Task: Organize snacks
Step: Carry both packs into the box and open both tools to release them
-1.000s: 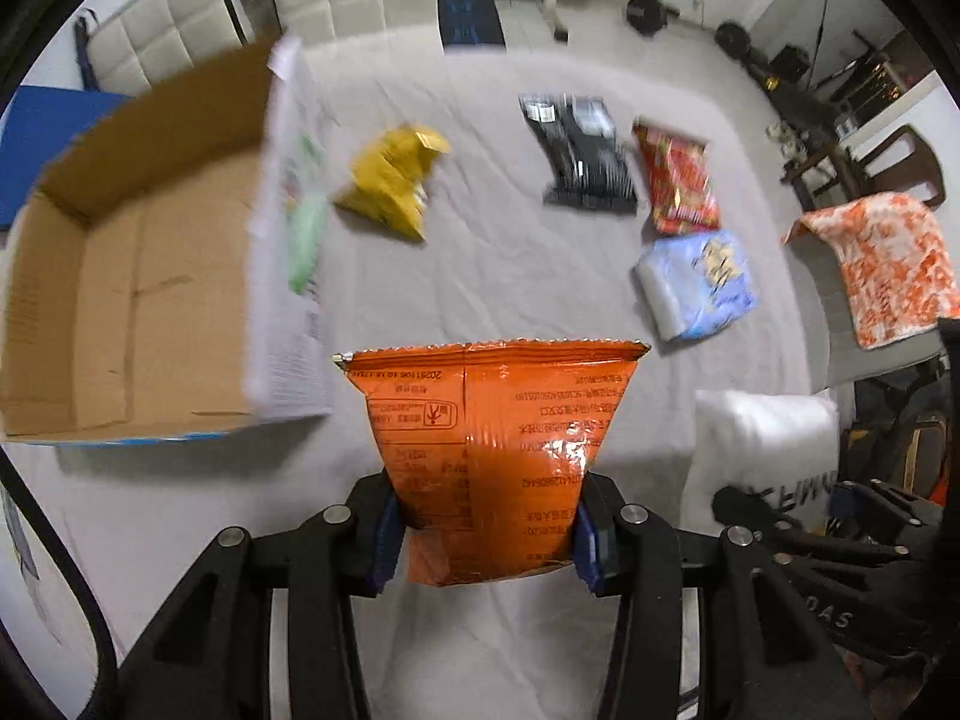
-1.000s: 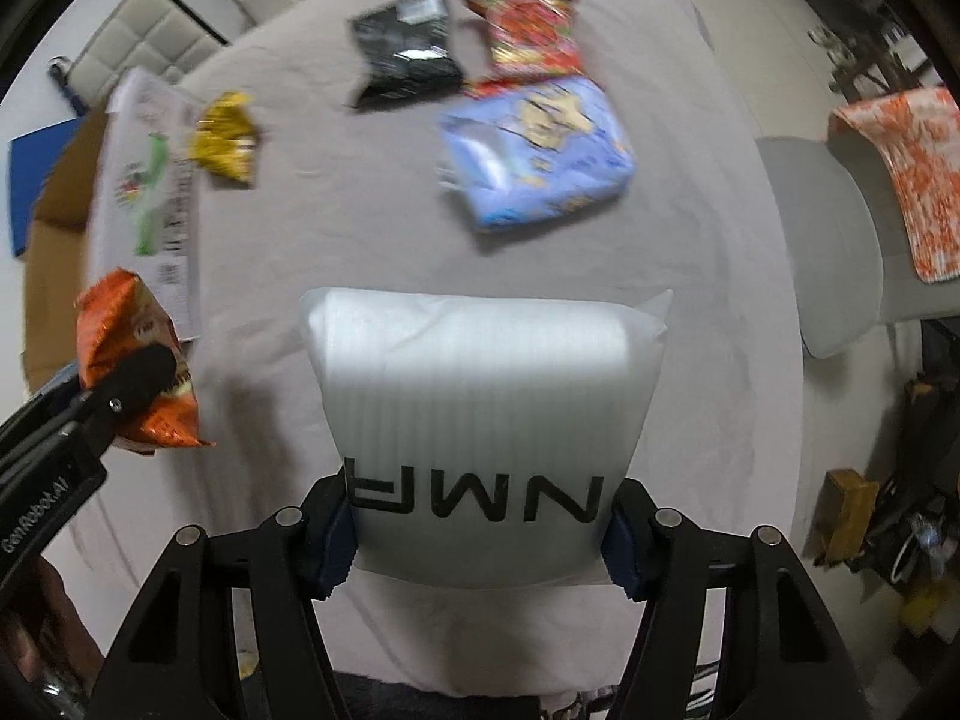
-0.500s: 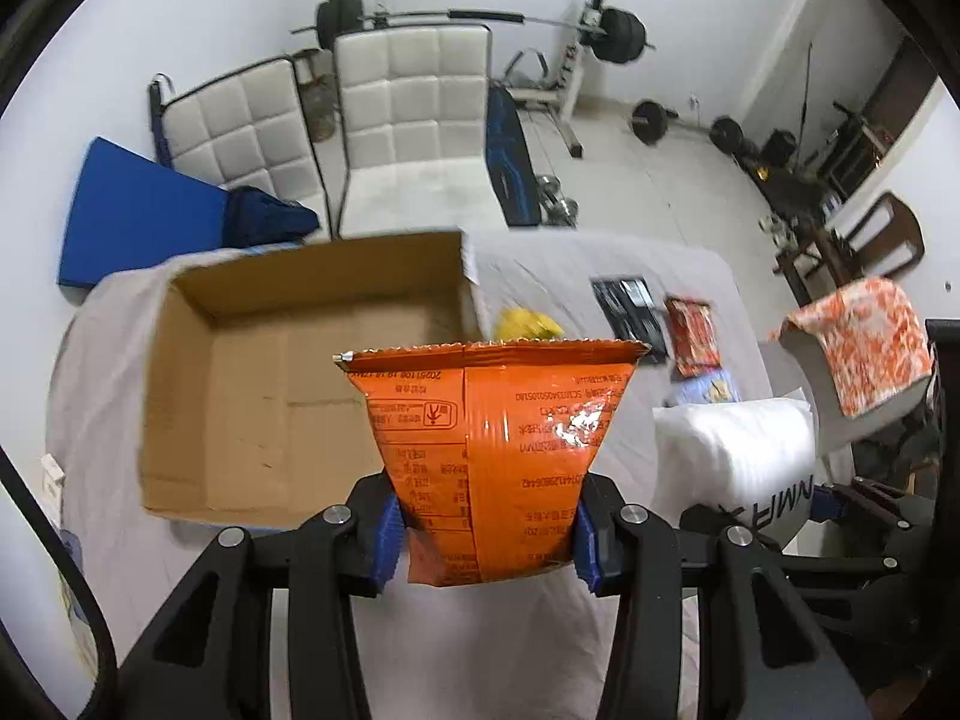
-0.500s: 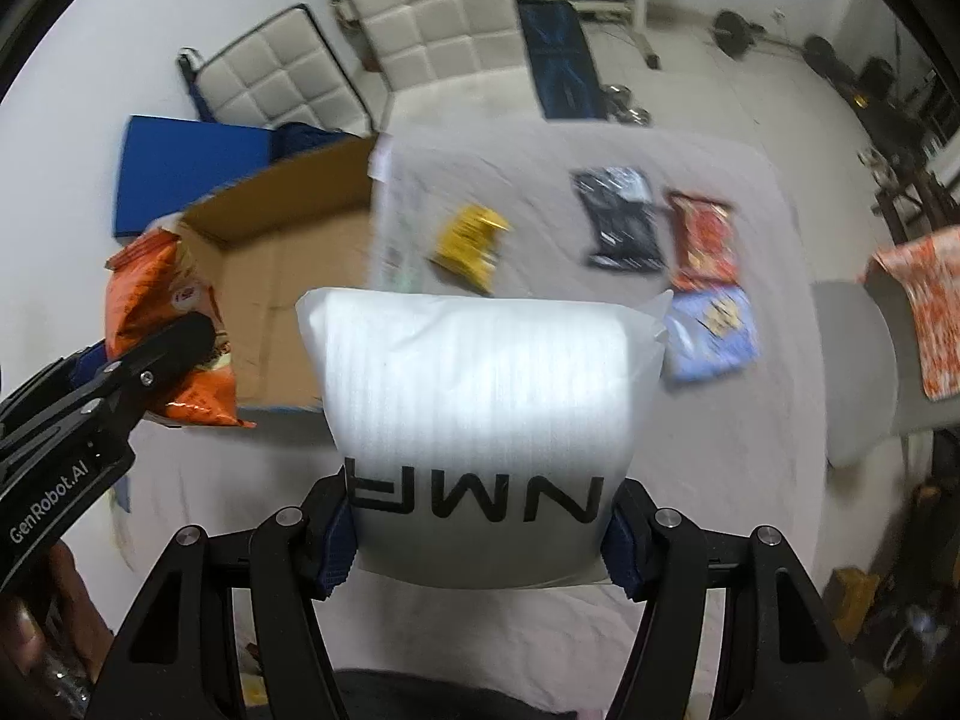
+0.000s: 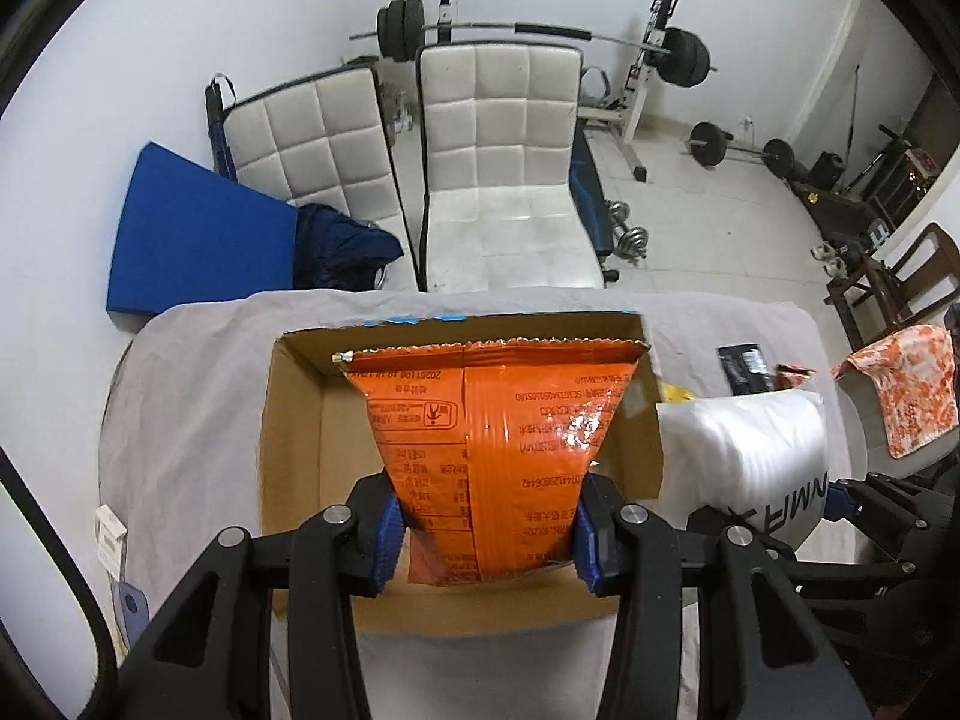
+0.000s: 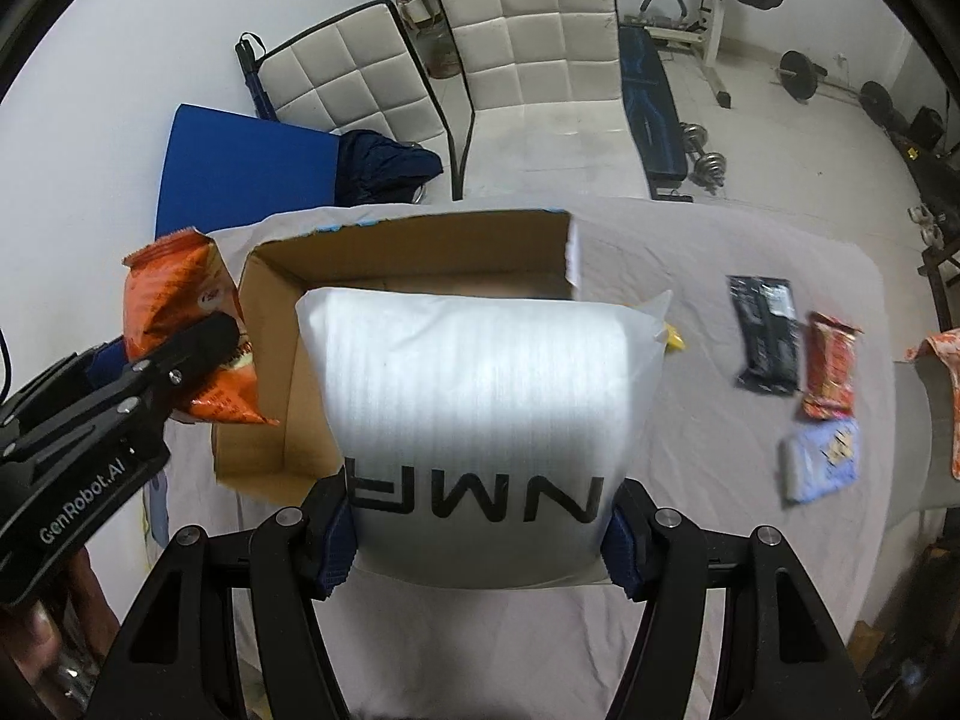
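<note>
- The white foam-padded pouch (image 6: 480, 414) carries large black letters, upside down in the right wrist view, reading roughly "NMR"; the last character is partly cut off.
- The black arm of the left hand-held gripper (image 6: 198, 339) bears white lettering, "GenRobot.AI".
- The orange crinkled foil snack bag (image 5: 492, 456) shows inverted black print: a date code that looks like "20251108", a long barcode number, and small text too fine to read.
</note>
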`<state>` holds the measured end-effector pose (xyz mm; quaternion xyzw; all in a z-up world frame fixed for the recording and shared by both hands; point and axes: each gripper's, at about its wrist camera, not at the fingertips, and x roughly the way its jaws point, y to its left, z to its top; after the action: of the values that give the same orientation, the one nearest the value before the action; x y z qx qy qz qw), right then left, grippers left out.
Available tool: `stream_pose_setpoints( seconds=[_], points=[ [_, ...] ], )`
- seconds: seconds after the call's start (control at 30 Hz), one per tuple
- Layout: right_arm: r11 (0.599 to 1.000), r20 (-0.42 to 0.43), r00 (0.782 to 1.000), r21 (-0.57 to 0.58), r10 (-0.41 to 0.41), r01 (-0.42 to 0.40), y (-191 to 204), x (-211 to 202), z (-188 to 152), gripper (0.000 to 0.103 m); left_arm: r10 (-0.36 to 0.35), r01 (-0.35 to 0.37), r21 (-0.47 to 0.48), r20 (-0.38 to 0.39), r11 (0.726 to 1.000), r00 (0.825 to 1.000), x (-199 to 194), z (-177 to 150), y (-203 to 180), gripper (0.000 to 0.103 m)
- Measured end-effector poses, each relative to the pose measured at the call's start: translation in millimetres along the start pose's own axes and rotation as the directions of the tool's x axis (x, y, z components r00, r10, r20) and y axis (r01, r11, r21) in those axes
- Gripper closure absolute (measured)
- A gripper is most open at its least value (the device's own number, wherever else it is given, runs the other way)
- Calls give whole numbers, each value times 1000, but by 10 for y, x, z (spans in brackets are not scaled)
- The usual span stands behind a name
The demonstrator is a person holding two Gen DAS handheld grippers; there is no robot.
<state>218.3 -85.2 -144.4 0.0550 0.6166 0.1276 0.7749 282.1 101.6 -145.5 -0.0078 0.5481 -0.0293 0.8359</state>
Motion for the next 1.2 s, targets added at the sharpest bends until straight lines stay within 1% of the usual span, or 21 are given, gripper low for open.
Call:
stream_pose_setpoints(
  seconds=[0.07,0.17,0.2,0.27,0.33,0.5,0.63,0.73,0.83,0.9,0.97,1.03,1.13,1.2],
  points=[
    [1000,-11,1000,3,-5,5,53,162,117,35,-1,1,0,-24,1000,1000,136,57,92,61],
    [1000,-43,999,13,-20,20,109,541,312,35,-26,25,-15,-82,1000,996,456,169,213,61],
    [1000,-49,999,13,-23,23,109,629,352,35,-43,40,-26,-113,999,993,621,198,260,61],
    [999,-76,996,13,-37,38,113,885,446,35,-68,63,-40,-157,997,985,832,215,323,61],
    [999,-100,994,16,-48,50,105,1144,526,35,-94,81,-69,-209,994,973,1118,237,416,61],
    [995,-148,984,-1,-96,97,78,1656,682,35,-142,110,-125,-290,986,947,1600,282,551,61],
    [994,-172,979,-8,-109,109,57,1919,763,35,-179,138,-140,-346,980,921,1943,289,577,61],
    [992,-190,974,-27,-127,124,84,2100,823,34,-180,143,-125,-381,982,907,2151,278,553,61],
    [990,-207,968,-40,-142,137,100,2254,860,33,-190,153,-122,-418,981,888,2309,255,533,61],
    [988,-216,965,-44,-153,146,108,2328,862,32,-193,157,-119,-431,980,881,2364,234,523,60],
    [988,-226,961,-45,-156,150,105,2383,870,31,-176,143,-107,-452,984,875,2407,204,505,59],
    [987,-237,959,-44,-159,153,119,2413,875,29,-169,135,-106,-457,985,873,2427,173,511,58],
    [986,-244,955,-45,-167,161,172,2426,888,26,-167,131,-110,-455,985,875,2415,152,540,49],
    [987,-243,956,-38,-163,159,181,2415,891,24,-162,121,-117,-452,986,877,2391,156,554,38]
  ],
)
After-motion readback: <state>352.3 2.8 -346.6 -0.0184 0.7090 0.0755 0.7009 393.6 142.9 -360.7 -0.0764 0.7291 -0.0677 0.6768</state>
